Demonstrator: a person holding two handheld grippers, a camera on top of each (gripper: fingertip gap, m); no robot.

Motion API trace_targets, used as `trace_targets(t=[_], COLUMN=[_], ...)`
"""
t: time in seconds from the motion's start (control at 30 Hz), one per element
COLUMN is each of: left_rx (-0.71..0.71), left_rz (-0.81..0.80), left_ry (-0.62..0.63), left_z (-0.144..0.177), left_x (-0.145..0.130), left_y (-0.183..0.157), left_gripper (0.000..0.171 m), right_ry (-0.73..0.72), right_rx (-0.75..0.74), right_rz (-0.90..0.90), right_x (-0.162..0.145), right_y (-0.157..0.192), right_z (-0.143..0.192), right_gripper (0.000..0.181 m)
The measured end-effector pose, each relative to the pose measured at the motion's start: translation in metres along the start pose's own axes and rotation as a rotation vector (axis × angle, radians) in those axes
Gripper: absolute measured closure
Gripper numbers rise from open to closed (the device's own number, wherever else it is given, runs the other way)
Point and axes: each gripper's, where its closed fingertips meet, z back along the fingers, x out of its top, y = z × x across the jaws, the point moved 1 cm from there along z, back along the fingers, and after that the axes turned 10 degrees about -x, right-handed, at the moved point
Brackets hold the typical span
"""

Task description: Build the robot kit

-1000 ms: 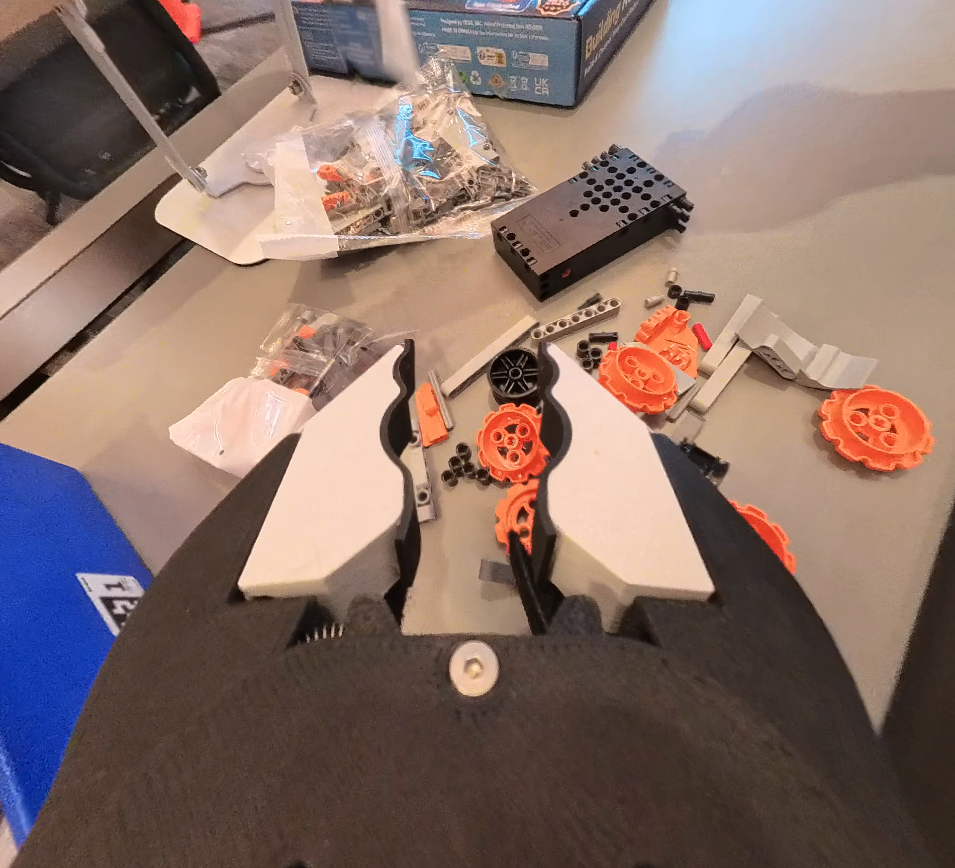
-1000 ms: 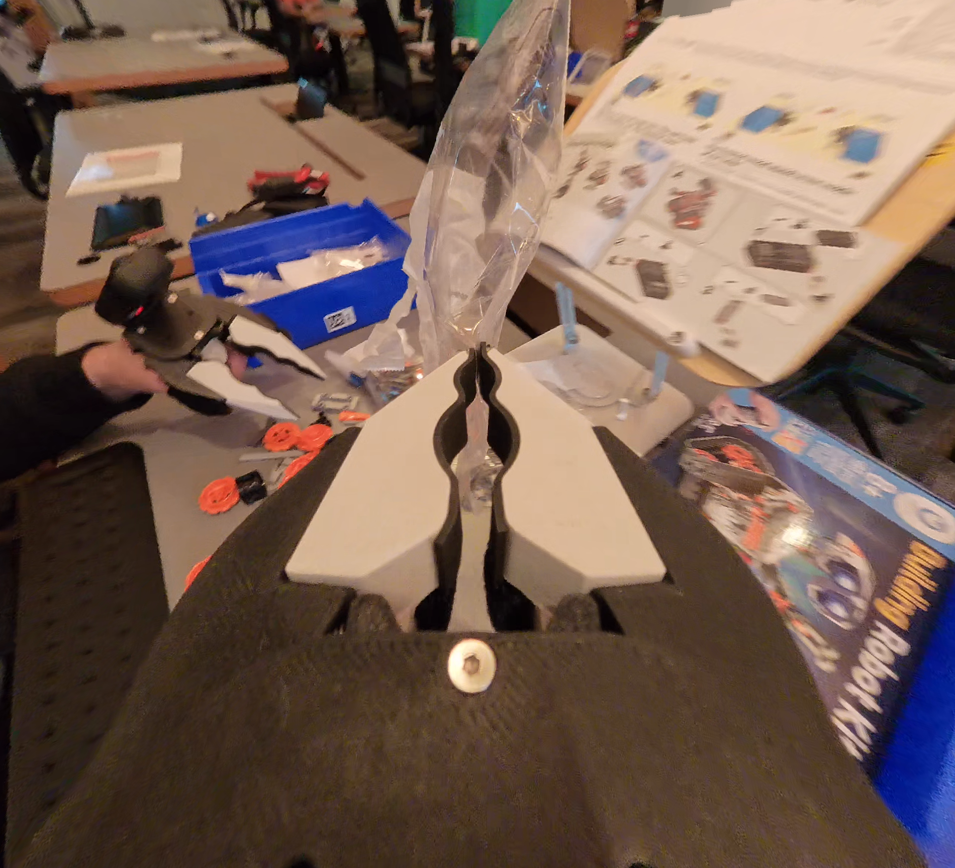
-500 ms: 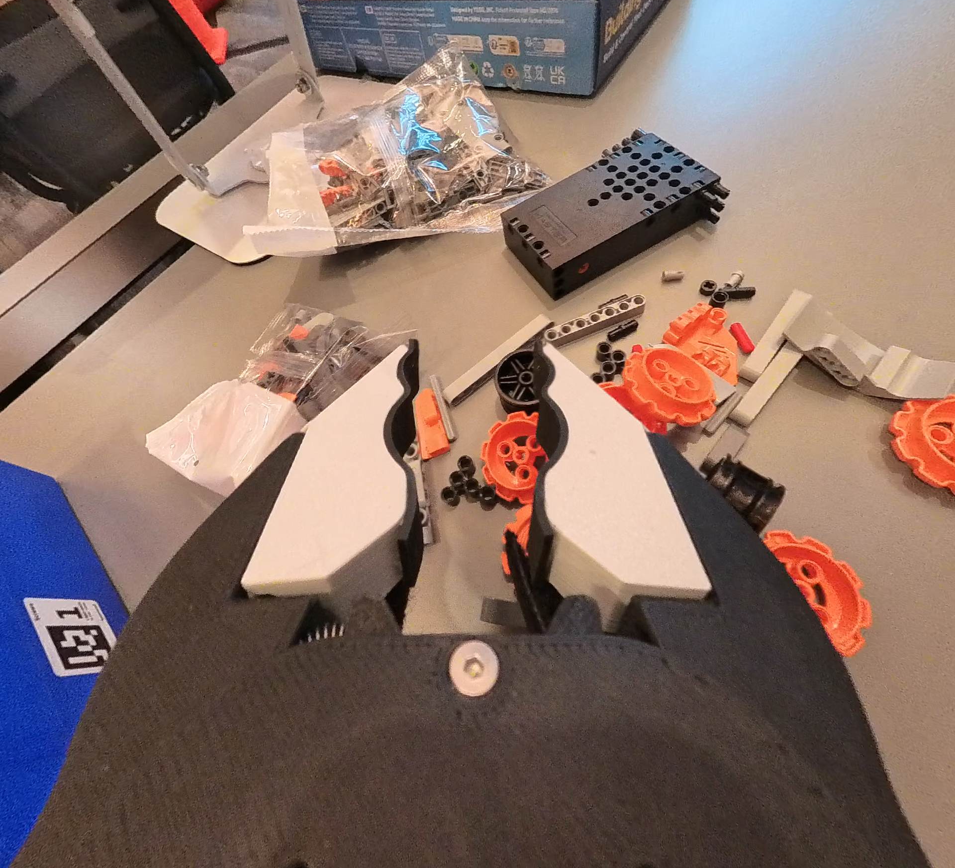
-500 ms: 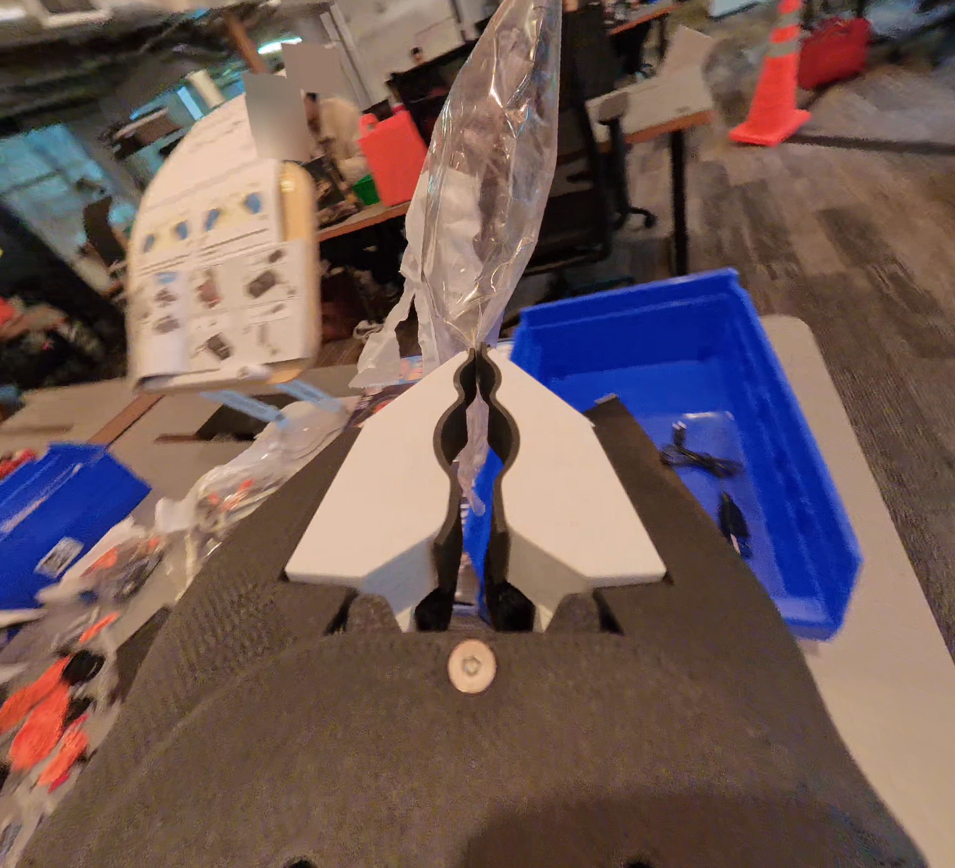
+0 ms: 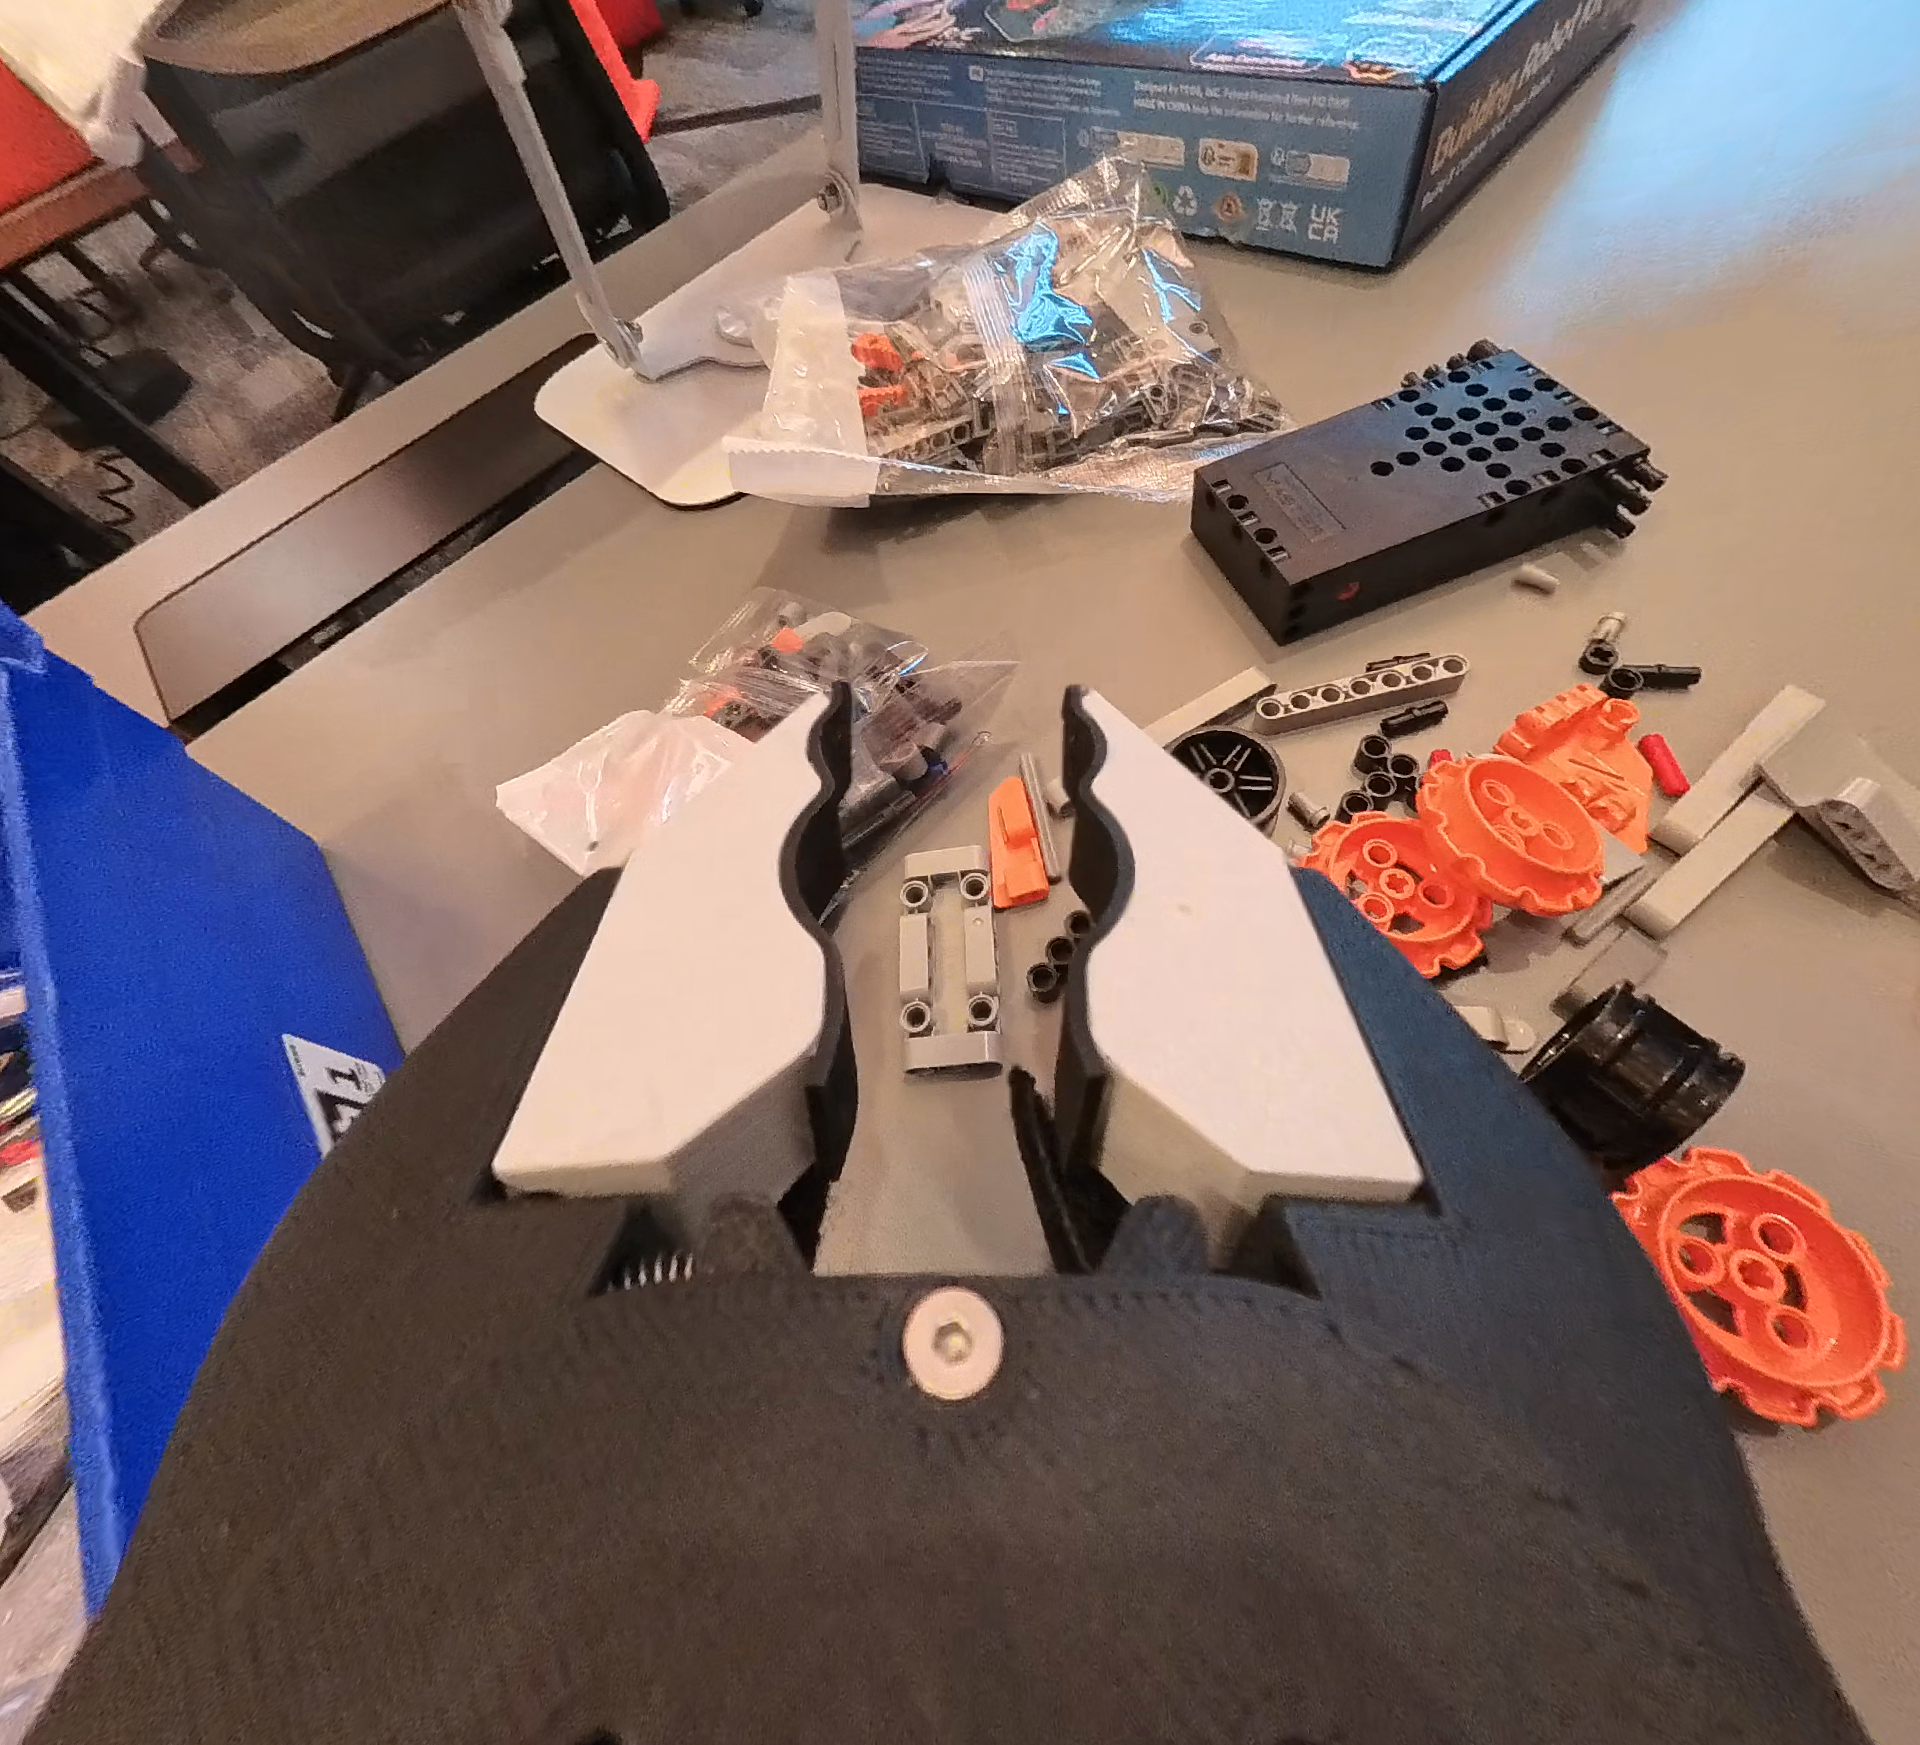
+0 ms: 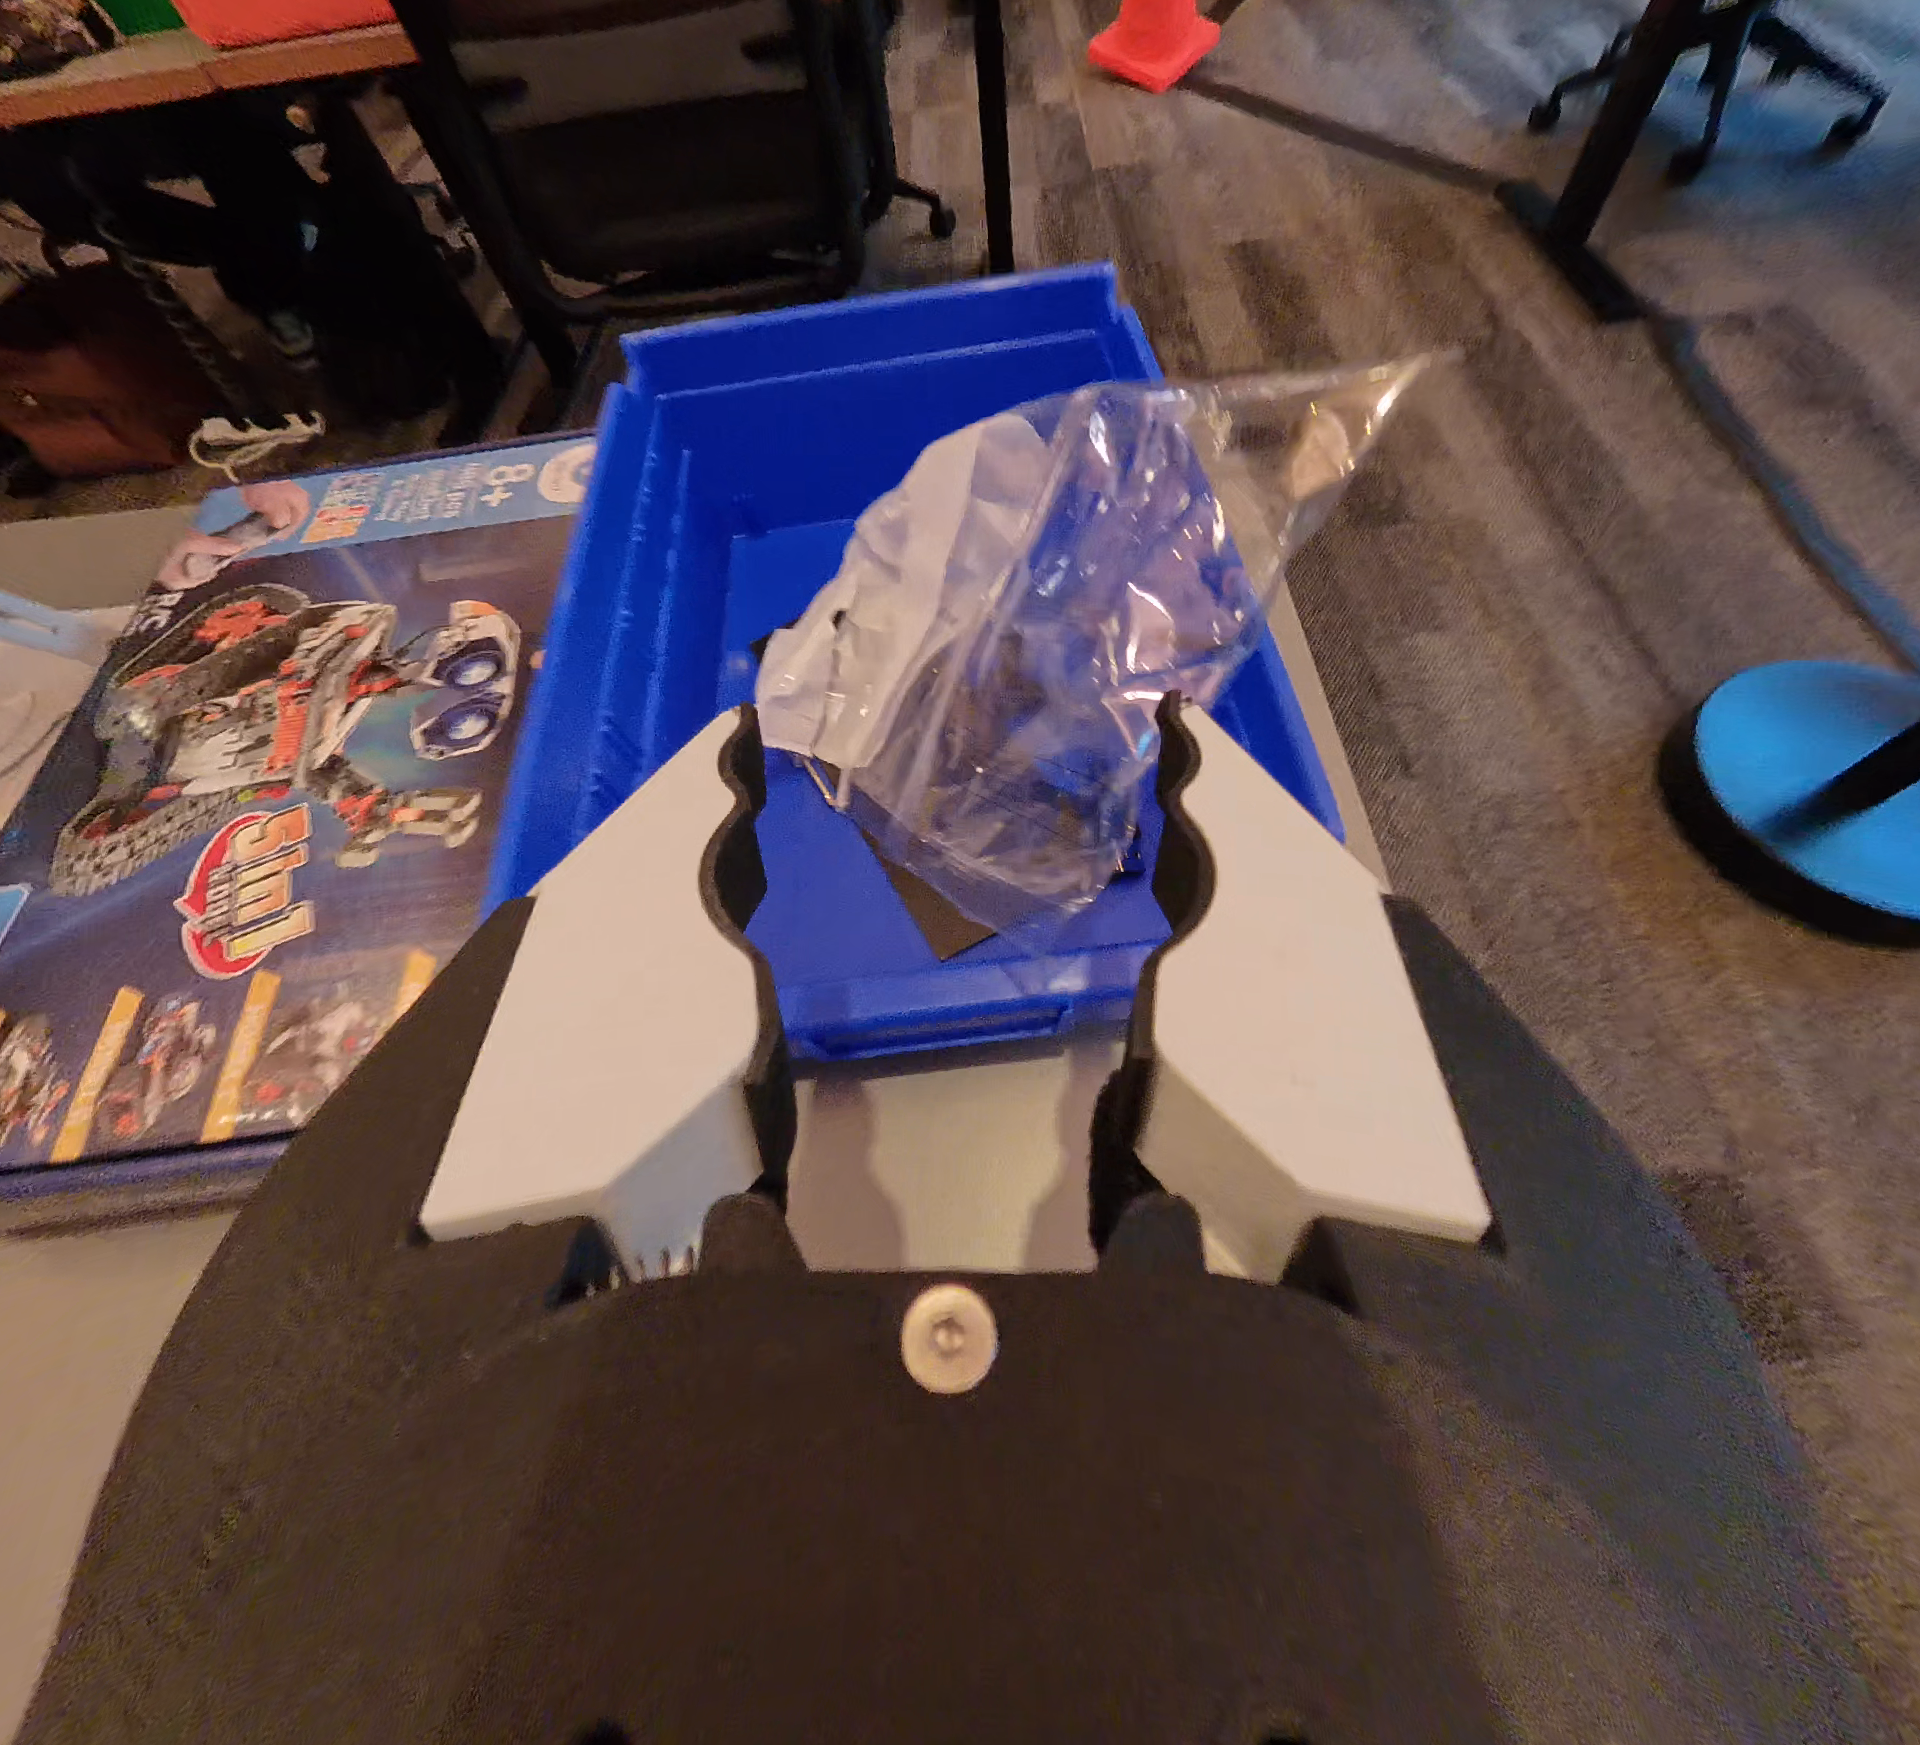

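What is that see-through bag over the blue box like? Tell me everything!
The bag is clear, crinkly plastic with a whitish torn end at the left and a pointed corner sticking out to the right. It looks empty. It sits tilted over the blue bin, between the tips of the right hand-held gripper, whose jaws stand wide apart and do not pinch it. Whether it touches the bin or a fingertip cannot be told.

Clear bag over blue bin
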Motion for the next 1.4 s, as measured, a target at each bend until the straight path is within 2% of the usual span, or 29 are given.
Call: trace_targets(t=[0.1, 0.17, 0.27, 0.37, 0.43, 0.5, 0.57, 0.67, 0.73, 0.83, 0.93, 1.0, 1.03, 1.07, 1.13, 1.23, 1.33, 1.4], left_rx=[0.026, 0.035, 0.021, 0.038, 0.032, 0.041, 0.071, 0.066, 0.091, 0.133, 0.127, 0.126, 0.139, 0.158, 0.171, 0.176, 0.187, 0.199], left_rz=[-0.002, 0.003, 0.022, 0.012, 0.011, -0.021, -0.030, -0.018, -0.031, -0.048, -0.049, -0.062, -0.074, -0.085, -0.080, -0.034, -0.004, -0.009], left_ry=[-0.014, -0.059, -0.131, -0.095, -0.057, -0.048, -0.063, -0.151, -0.220, -0.340, -0.437, -0.416, -0.399, -0.393, -0.382, -0.433, -0.502, -0.502], left_z=[0.007, 0.018, 0.040, 0.055, 0.058, 0.058, 0.056, 0.052, 0.057, 0.071, 0.082, 0.079, 0.077, 0.077, 0.078, 0.088, 0.101, 0.103], left_x=[0.007, 0.019, 0.040, 0.041, 0.038, 0.037, 0.038, 0.046, 0.055, 0.070, 0.083, 0.082, 0.081, 0.080, 0.079, 0.083, 0.089, 0.089], left_y=[0.003, 0.004, 0.005, 0.012, 0.011, 0.009, 0.011, 0.010, 0.010, 0.010, 0.004, 0.002, 0.002, 0.004, 0.005, 0.012, 0.015, 0.017], left_gripper=[0.137, 0.141, 0.150, 0.148, 0.148, 0.148, 0.148, 0.148, 0.148, 0.148, 0.148, 0.147, 0.153, 0.150, 0.141, 0.145, 0.146, 0.146], right_ry=[-0.084, -0.092, -0.052, -0.056, -0.065, -0.046, -0.007, 0.037, 0.069, 0.112, 0.134, 0.171, 0.187, 0.220, 0.262, 0.332, 0.340, 0.341], right_rx=[0.013, 0.111, 0.309, 0.447, 0.573, 0.726, 0.885, 1.108, 1.175, 1.263, 1.307, 1.345, 1.370, 1.381, 1.396, 1.378, 1.386, 1.381], right_rz=[0.132, 0.224, 0.359, 0.494, 0.522, 0.565, 0.667, 0.844, 0.996, 1.133, 1.232, 1.266, 1.252, 1.242, 1.268, 1.324, 1.319, 1.311], right_x=[0.019, 0.020, 0.004, -0.016, -0.030, -0.051, -0.082, -0.130, -0.162, -0.200, -0.225, -0.239, -0.241, -0.243, -0.246, -0.256, -0.263, -0.264], right_y=[0.033, 0.075, 0.149, 0.214, 0.259, 0.311, 0.368, 0.454, 0.499, 0.554, 0.591, 0.606, 0.614, 0.618, 0.619, 0.614, 0.616, 0.617], right_z=[0.036, 0.058, 0.088, 0.115, 0.136, 0.159, 0.180, 0.207, 0.209, 0.201, 0.188, 0.186, 0.187, 0.186, 0.184, 0.178, 0.176, 0.176], right_gripper=[0.111, 0.114, 0.119, 0.125, 0.138, 0.148, 0.150, 0.149, 0.145, 0.139, 0.138, 0.139, 0.141, 0.141, 0.143, 0.143, 0.145, 0.150])
